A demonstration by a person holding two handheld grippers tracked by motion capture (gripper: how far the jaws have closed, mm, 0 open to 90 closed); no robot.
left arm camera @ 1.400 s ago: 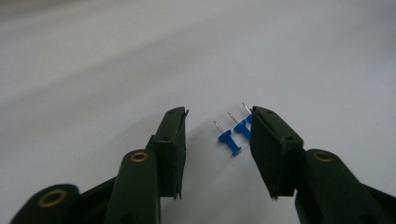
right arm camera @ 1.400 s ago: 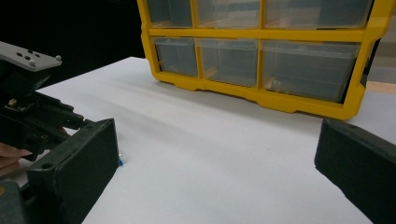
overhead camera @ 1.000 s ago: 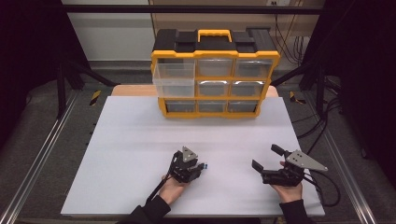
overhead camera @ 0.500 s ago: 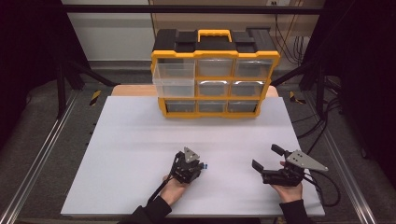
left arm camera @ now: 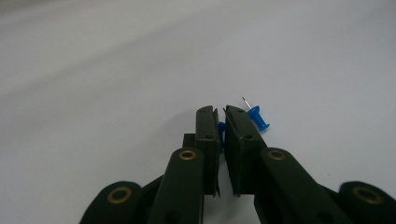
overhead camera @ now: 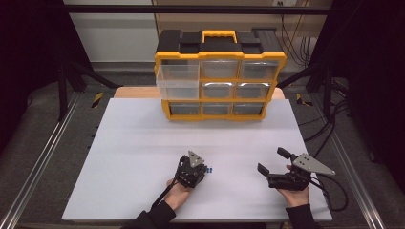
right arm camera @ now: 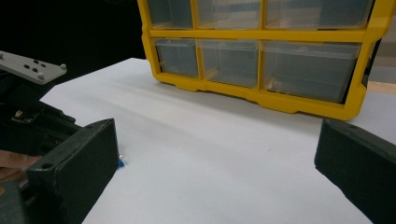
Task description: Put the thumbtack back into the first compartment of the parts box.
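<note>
My left gripper (left arm camera: 221,112) rests low on the white table top (overhead camera: 143,143), near its front edge. Its jaws have just been closing and now pinch a small blue pushpin (left arm camera: 221,132) between the pads. A second blue pushpin (left arm camera: 258,117) lies on the table just right of the jaw tips, pin pointing away. From above, my left gripper (overhead camera: 205,169) has a speck of blue pushpin (overhead camera: 210,169) at its tip. My right gripper (overhead camera: 271,160) sits to the right with its jaws wide apart and nothing between them; in its own view my right gripper (right arm camera: 217,140) frames bare table.
A yellow and black drawer organizer (overhead camera: 219,81) with clear drawers stands at the table's far side; its middle-left drawer (overhead camera: 178,88) is pulled out. The organizer (right arm camera: 261,93) also faces the right gripper view. Cables trail off the table's right edge.
The left gripper's jaws have drawn together on the blue pushpin. Neither hand has shifted, and the right gripper stays as wide as before.
</note>
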